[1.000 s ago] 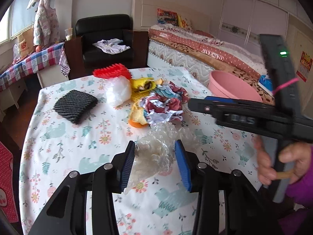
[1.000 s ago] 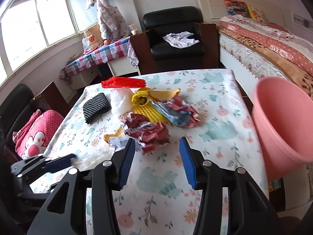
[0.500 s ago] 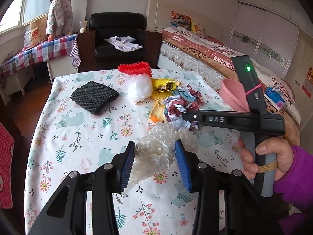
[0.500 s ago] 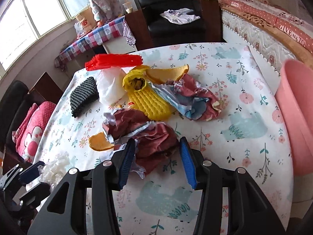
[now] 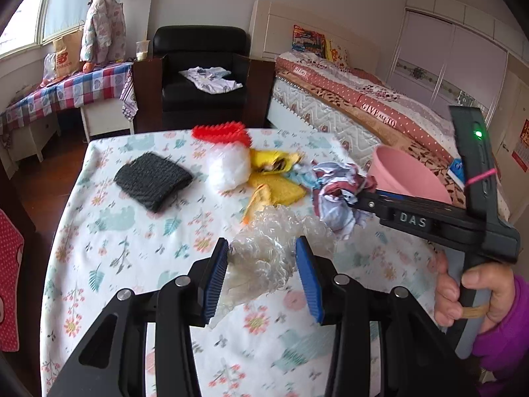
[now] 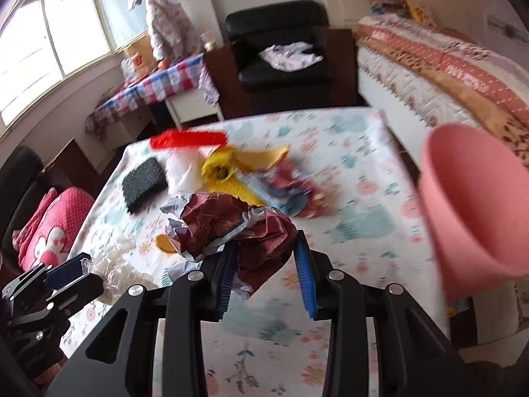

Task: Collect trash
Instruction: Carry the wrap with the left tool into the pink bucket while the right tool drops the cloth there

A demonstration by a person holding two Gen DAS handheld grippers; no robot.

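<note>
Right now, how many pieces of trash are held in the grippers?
2. Clear crinkled plastic sits in the left gripper; crumpled dark red paper sits between the closing jaws of the right gripper.

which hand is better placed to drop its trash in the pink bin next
Right. The right gripper, closing on the maroon crumpled paper, sits beside the pink bin; the left gripper with clear plastic is farther away.

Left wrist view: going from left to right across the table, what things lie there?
Black knitted pad → white plastic wad → yellow foam pieces → crumpled paper, with jaws closing on it → pink bin past the table's edge.
</note>
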